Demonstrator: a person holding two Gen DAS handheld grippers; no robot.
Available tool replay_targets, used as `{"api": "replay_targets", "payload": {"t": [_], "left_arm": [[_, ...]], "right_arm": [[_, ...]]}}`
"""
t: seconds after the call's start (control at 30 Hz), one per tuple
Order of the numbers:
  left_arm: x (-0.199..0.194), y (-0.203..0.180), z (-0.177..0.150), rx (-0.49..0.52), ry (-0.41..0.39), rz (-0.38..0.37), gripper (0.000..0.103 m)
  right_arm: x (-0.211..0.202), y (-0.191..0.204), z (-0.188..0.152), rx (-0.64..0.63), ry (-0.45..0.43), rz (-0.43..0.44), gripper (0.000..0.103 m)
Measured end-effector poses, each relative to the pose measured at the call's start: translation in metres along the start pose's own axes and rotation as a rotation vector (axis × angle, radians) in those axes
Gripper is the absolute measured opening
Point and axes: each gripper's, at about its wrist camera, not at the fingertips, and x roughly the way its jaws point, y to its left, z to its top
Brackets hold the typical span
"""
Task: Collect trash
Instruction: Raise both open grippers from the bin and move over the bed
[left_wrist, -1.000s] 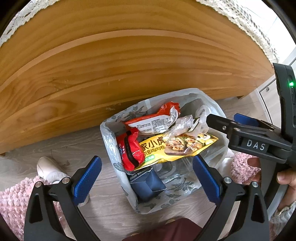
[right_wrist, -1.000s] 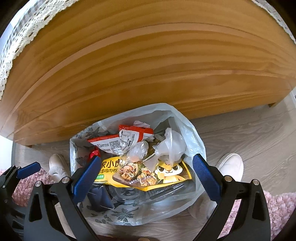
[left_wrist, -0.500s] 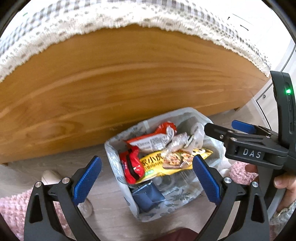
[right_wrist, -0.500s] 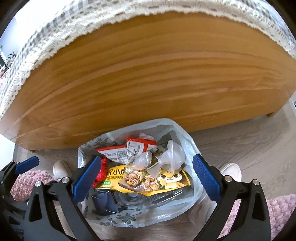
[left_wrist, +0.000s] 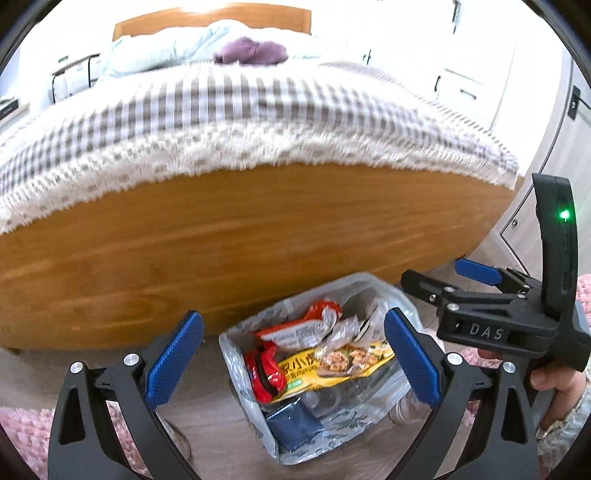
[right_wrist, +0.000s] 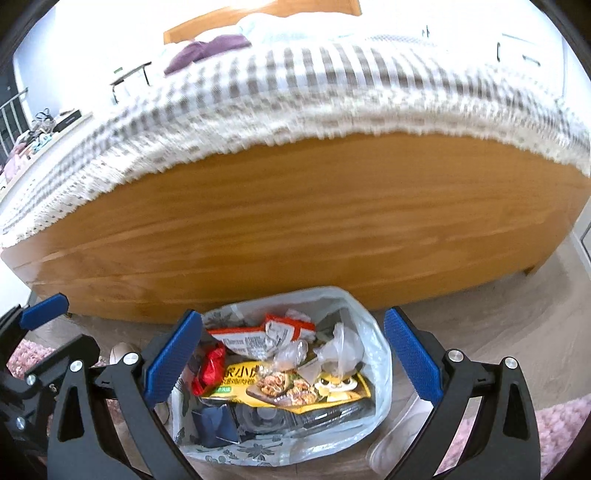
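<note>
Left claw (left_wrist: 293, 360): jaws spread wide, empty, hanging above the trash bag. Right claw (right_wrist: 293, 360): jaws likewise wide apart, holding nothing; its black body also shows at the right edge of the left wrist view, held by a hand (left_wrist: 557, 380).

Trash bag (right_wrist: 376, 354): translucent, leaf-printed, mouth open, standing on the wood floor (right_wrist: 461, 325) just in front of the bed. Contents: 1 yellow snack packet (right_wrist: 288, 387) lying across the top; 1 red-and-white wrapper (right_wrist: 258, 334) behind it; 1 red wrapper (right_wrist: 208, 369) at the left; crumpled clear plastic (right_wrist: 341, 349); 1 dark blue carton (right_wrist: 216, 424) at the near side.

Pink rug (right_wrist: 554, 428): on both sides of the bag. White shoe (right_wrist: 399, 439): beside the bag.

Bed footboard (right_wrist: 332, 229): wooden, behind the bag. Checked bedspread (right_wrist: 295, 85): lace-edged, hanging over the footboard.
</note>
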Motion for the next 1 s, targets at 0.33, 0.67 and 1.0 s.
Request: {"api": "replay_targets", "payload": {"t": [0.33, 0.67, 1.0], "left_arm": [[-0.042, -0.002, 0.021, 0.003, -0.146, -0.023, 0.095], [-0.065, 0.0, 0.047, 0.006, -0.243, -0.014, 0.095], [-0.075, 0.0, 0.085, 0.018, -0.347, -0.006, 0.095]], "right_arm": [[-0.041, 0.019, 0.012, -0.141, -0.214, -0.03, 0.095], [-0.07, 0.017, 0.035, -0.196, -0.366, -0.056, 0.095], [-0.084, 0.004, 0.08, -0.22, -0.488, -0.105, 0.095]]}}
